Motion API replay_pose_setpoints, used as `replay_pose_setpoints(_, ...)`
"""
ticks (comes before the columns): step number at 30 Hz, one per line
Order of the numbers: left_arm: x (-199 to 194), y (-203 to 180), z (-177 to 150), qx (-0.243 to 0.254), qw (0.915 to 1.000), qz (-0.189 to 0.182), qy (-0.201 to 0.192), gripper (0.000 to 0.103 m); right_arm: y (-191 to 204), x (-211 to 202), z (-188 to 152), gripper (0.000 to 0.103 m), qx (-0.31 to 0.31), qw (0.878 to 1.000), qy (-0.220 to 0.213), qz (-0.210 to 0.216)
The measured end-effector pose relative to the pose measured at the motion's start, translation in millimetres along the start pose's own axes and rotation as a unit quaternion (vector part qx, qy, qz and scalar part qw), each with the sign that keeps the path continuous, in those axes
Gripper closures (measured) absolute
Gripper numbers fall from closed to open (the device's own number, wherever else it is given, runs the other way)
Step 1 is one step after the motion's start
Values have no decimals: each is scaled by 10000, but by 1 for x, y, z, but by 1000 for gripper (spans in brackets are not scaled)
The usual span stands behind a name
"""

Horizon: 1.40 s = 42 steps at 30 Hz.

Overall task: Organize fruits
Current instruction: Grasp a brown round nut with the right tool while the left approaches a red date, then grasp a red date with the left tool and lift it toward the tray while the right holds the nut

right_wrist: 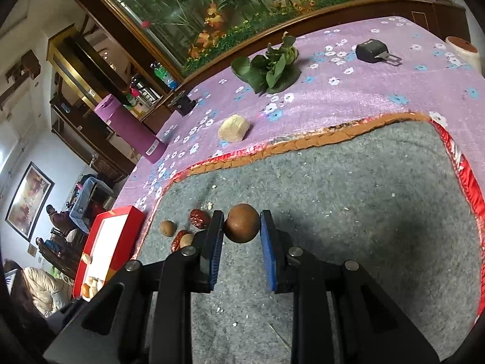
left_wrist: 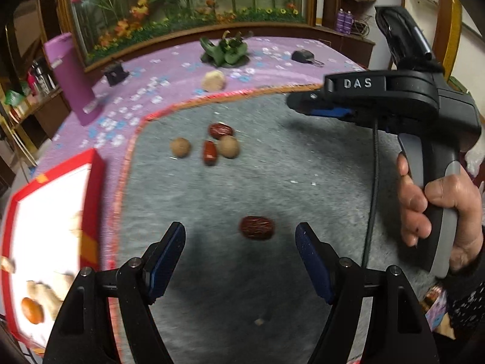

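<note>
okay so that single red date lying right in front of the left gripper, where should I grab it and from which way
Grip the red date across its short middle, coming from above. It lies flat with its long axis crosswise, alone on the grey mat, between the open left gripper fingers.

A grey mat (left_wrist: 272, 182) carries 3 red dates (left_wrist: 257, 227) and perhaps 2 longans (left_wrist: 180, 147).

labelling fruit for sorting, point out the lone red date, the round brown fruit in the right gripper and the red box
lone red date (left_wrist: 257, 227), left wrist view, middle of its wrinkled skin
round brown fruit (right_wrist: 242, 223), right wrist view, its front face
red box (left_wrist: 94, 188), left wrist view, its red side wall
</note>
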<state>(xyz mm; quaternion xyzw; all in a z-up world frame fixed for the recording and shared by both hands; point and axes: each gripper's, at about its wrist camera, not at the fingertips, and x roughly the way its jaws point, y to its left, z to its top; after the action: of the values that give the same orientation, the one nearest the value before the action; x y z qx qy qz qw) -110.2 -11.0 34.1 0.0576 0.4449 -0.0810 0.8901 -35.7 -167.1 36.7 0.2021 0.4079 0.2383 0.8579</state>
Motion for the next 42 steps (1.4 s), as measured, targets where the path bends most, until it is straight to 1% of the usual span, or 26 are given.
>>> replay_pose_setpoints(2,4,-1,0,-88,9999,-21,62,29,3,1,1,77,-20,10000,10,19)
replay_pose_setpoints(4,7,2,1,-176,9998,-18,85,33,0,4,1,77,7,10000,49,43)
replay_pose_setpoints(5,7,3,1,-220,9997,-23,101,37,0,6,1,77,32,9999,87,63)
replay_pose_setpoints(7,9,6,1,-277,9995,-40,125,39,-2,7,0,77,69,9998,132,109)
replay_pose_setpoints(13,11,7,1,-278,9995,1,134,45,5,5,-2,77,-73,9997,125,211)
replay_pose_setpoints(14,12,6,1,-268,9995,-5,146,48,6,6,-2,77,-98,9996,130,220)
replay_pose_setpoints(17,17,5,1,-236,9995,-60,186,53,9,7,-3,77,-161,9995,163,213)
replay_pose_setpoints(20,22,4,1,-269,9992,-202,225,59,9,9,-4,77,-163,9994,206,210)
replay_pose_setpoints(22,24,3,1,-272,9993,-199,180,59,9,10,-4,77,-173,9994,237,201)
replay_pose_setpoints(23,25,1,1,-232,9994,-202,151,62,10,10,-4,77,-181,9993,243,202)
replay_pose_setpoints(24,25,-1,1,-189,9995,-213,117,68,10,10,-4,77,-197,9994,235,188)
replay_pose_setpoints(25,25,-2,1,-158,9995,-250,72,71,10,10,-4,77,-194,9994,233,186)
replay_pose_setpoints(26,25,-3,1,-154,9995,-271,42,76,10,10,-4,77,-198,9994,231,186)
replay_pose_setpoints(28,23,-3,0,-153,9995,-276,2,76,10,10,-4,77,-196,9994,233,188)
replay_pose_setpoints(31,20,2,-2,-323,9990,-304,-59,76,9,9,-3,77,-176,9994,208,232)
replay_pose_setpoints(34,12,8,-2,-355,9992,-10,-181,76,10,6,-2,77,-223,9992,126,296)
replay_pose_setpoints(36,4,16,-3,-420,9986,113,-290,76,12,4,-2,77,-283,9991,93,311)
replay_pose_setpoints(39,-11,31,-5,-547,9968,315,-497,76,20,5,-5,77,-477,9984,48,307)
replay_pose_setpoints(42,-28,50,-8,-646,9934,636,-696,76,33,6,-9,77,-731,9968,23,320)
